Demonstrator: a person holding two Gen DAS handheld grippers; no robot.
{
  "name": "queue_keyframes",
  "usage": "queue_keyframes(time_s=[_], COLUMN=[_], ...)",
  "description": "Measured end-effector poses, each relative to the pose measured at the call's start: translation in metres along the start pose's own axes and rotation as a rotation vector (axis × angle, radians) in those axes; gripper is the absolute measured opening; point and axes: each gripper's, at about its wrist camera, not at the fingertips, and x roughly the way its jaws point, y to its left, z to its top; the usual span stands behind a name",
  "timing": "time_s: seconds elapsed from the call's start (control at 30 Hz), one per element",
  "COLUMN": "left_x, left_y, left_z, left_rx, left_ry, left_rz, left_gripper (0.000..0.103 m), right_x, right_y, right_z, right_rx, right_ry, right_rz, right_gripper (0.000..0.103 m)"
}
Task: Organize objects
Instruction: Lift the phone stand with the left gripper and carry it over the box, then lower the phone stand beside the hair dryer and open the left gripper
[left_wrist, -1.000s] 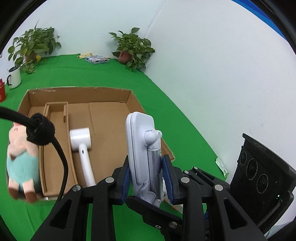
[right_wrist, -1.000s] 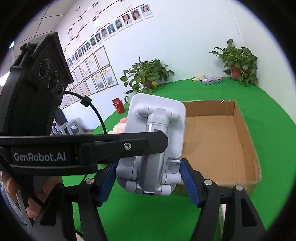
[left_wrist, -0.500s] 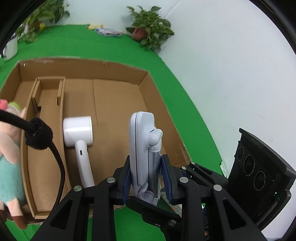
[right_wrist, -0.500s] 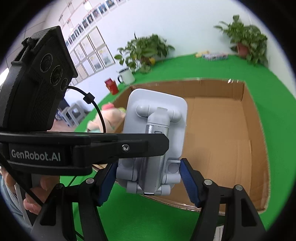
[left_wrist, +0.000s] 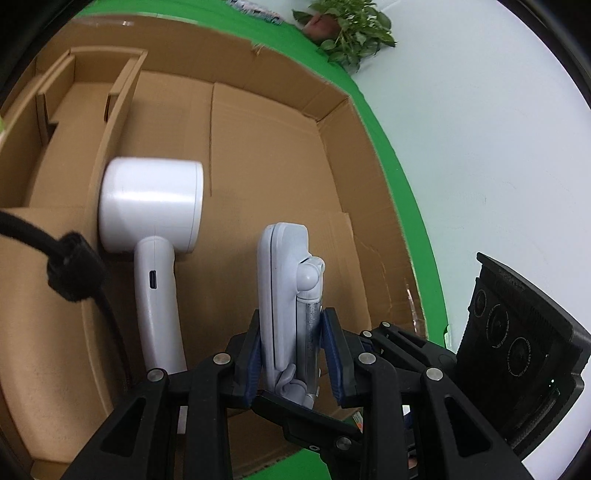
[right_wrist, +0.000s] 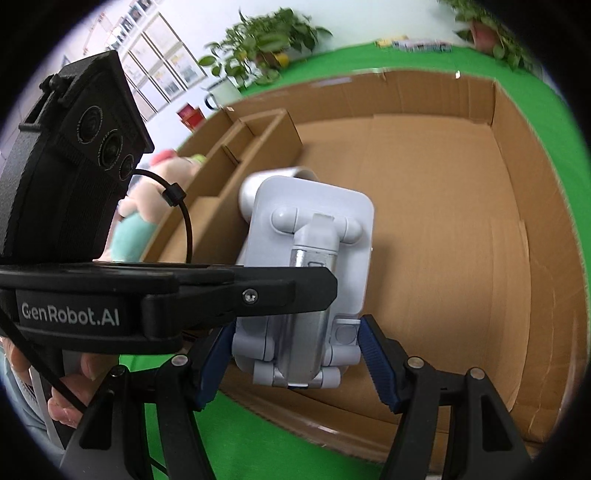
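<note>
— So where is the folding phone stand (left_wrist: 286, 295)?

— Held above the floor of the cardboard box (left_wrist: 266, 155), folded flat, its plate on edge and its hinge arm facing right in the left wrist view. The left tool (left_wrist: 291, 363) is clenched across its thin sides, blue pads pressing plate and arm.

— And the right tool (right_wrist: 297, 363)?

— It straddles the stand's wider lower end, a blue pad against each side of it, so it is grasping the stand too. In that view the left tool's black finger crosses in front of the stand.

— What else is in the box?

— A white handheld device (left_wrist: 151, 236) with a drum-shaped head lies on the box floor just left of the stand, handle toward the camera, beside a cardboard divider (left_wrist: 110, 110) that fences off narrow compartments along the left wall.

— Outside the box?

— A plush toy (right_wrist: 136, 221) lies just past that left wall on the green table (right_wrist: 424, 55). Potted plants (right_wrist: 266, 40) stand at the far edge, a white mug (right_wrist: 221, 94) near one. A hand (right_wrist: 70, 391) grips the left tool's handle.
</note>
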Motion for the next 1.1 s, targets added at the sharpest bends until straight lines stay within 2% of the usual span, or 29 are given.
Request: queue_keyframes(time_s=[0.3, 0.67, 0.83, 0.93, 1.03, 1.07, 1.1], left_x=[0.012, 0.0, -0.033, -0.068, -0.096, -0.092, -0.098], left_y=[0.0, -0.002, -0.013, -0.019, -0.022, -0.021, -0.019], left_z=[-0.003, -0.008, -0.018, -0.033, -0.04, -0.028, -0.03], left_rx=[-0.01, -0.059, -0.023, 0.018, 0.059, 0.064, 0.069], left_ry=[0.048, 0.063, 0.0, -0.075, -0.155, -0.174, -0.191], left_rz=[0.048, 0.107, 0.143, 0.174, 0.257, 0.289, 0.324], left_gripper=[0.027, 0.027, 0.028, 0.03, 0.032, 0.032, 0.032], right_x=[0.012, 0.014, 0.009, 0.007, 0.009, 0.011, 0.015], right_y=[-0.011, -0.014, -0.012, -0.016, -0.017, -0.014, -0.012], right_z=[-0.004, -0.01, -0.014, -0.014, -0.009, -0.006, -0.006], right_rx=[0.073, 0.093, 0.069, 0.074, 0.071, 0.064, 0.049], right_ry=[0.081, 0.106, 0.107, 0.099, 0.093, 0.095, 0.099], right_rz=[0.007, 0.029, 0.059, 0.06, 0.038, 0.014, -0.026], right_gripper=[0.066, 0.064, 0.064, 0.064, 0.064, 0.064, 0.063])
